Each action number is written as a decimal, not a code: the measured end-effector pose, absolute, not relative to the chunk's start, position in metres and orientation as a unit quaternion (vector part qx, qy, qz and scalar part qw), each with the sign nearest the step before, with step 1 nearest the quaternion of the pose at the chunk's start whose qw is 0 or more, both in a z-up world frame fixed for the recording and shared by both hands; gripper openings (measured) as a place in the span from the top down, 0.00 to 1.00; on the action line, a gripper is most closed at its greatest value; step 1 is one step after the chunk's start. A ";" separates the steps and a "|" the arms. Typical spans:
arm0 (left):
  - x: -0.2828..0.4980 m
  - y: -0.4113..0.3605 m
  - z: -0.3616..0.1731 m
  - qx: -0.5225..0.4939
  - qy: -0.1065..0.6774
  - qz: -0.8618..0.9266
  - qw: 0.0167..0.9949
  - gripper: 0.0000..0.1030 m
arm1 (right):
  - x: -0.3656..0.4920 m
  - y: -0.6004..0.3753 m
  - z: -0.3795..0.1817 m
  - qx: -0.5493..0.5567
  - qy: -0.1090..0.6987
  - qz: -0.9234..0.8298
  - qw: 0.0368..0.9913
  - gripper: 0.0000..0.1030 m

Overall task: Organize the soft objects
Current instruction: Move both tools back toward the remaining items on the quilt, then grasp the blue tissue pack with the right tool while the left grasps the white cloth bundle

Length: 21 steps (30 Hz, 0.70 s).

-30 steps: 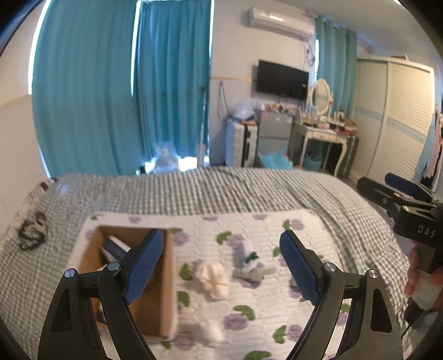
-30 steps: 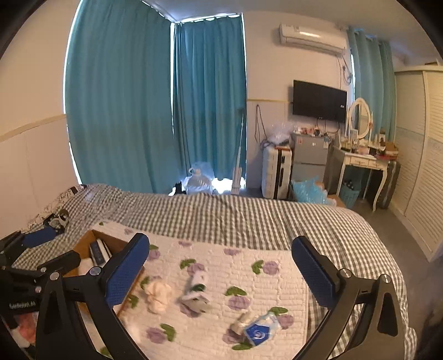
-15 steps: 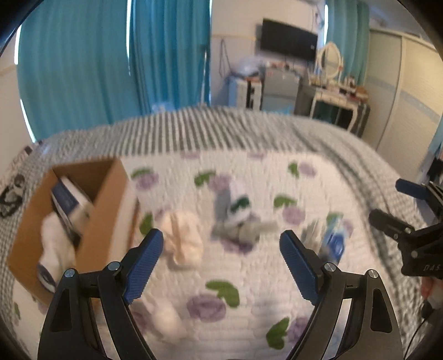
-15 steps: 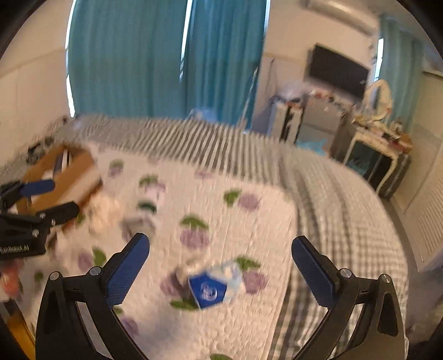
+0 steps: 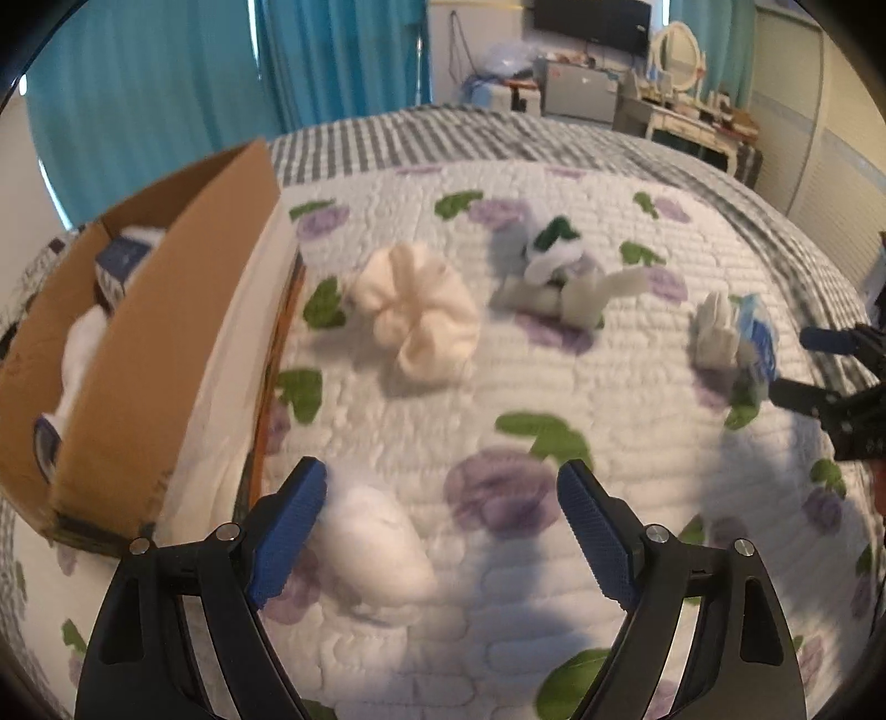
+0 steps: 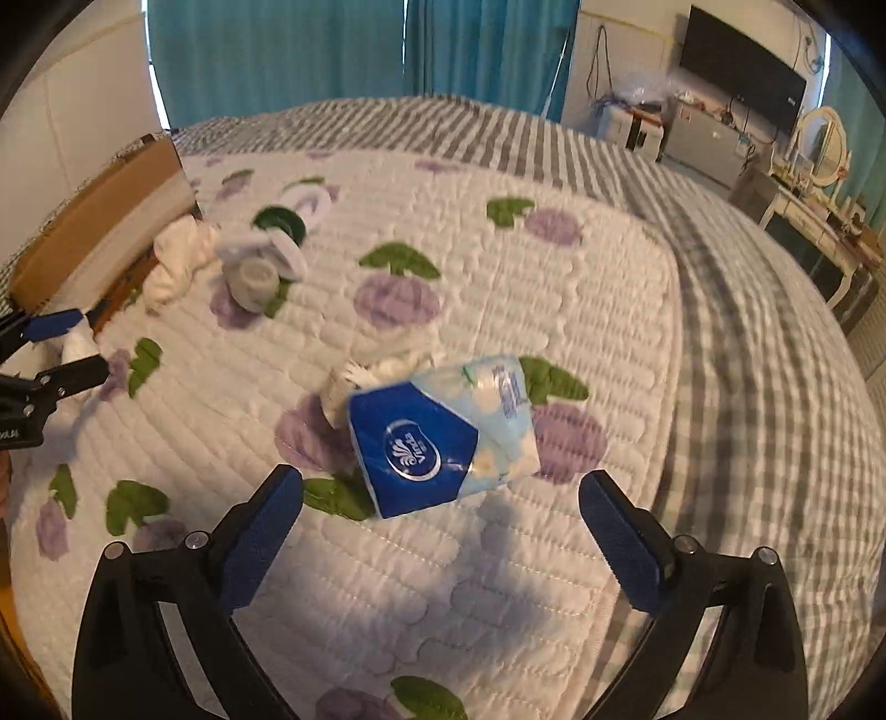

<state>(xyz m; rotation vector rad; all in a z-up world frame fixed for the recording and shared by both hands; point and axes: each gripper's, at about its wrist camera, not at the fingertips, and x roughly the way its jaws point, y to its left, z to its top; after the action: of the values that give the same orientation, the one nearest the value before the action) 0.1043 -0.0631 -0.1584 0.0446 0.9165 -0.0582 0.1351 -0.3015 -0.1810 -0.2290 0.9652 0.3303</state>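
My left gripper (image 5: 443,526) is open and low over the floral quilt (image 5: 526,387), with a white soft bundle (image 5: 382,554) just inside its left finger. A cream rolled cloth (image 5: 415,315) and a grey, white and green sock bundle (image 5: 554,277) lie beyond. My right gripper (image 6: 443,526) is open just short of a blue tissue pack (image 6: 443,432), with a white sock (image 6: 382,371) behind the pack. The cardboard box (image 5: 138,332) at the left holds soft items. The right gripper also shows in the left wrist view (image 5: 819,365), and the left gripper in the right wrist view (image 6: 50,349).
The quilt lies on a grey checked bedspread (image 6: 747,277). Teal curtains (image 6: 332,50), a TV (image 6: 742,77) and a dressing table (image 6: 819,183) stand beyond the bed.
Both grippers have tilted down and come closer to the quilt. The left has neared the white bundle and the right the tissue pack. Both stay open.
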 end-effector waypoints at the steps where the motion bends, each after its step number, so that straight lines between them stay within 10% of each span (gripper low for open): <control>1: 0.104 -0.061 -0.160 0.020 0.443 -0.029 0.896 0.17 | 0.139 -0.302 -0.184 -0.105 0.467 0.160 0.864 0.10; 7: 0.099 -0.051 -0.168 0.016 0.454 -0.049 0.890 0.17 | 0.153 -0.296 -0.189 -0.093 0.477 0.163 0.858 0.28; 21: 0.099 -0.039 -0.157 -0.022 0.458 -0.089 0.884 0.23 | 0.133 -0.298 -0.150 -0.099 0.440 0.160 0.878 0.31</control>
<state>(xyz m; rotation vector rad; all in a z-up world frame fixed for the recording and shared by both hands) 0.0988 -0.0389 -0.1571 -0.0456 0.9539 -0.1845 0.1329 -0.2985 -0.1500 -0.2057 0.9170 0.3346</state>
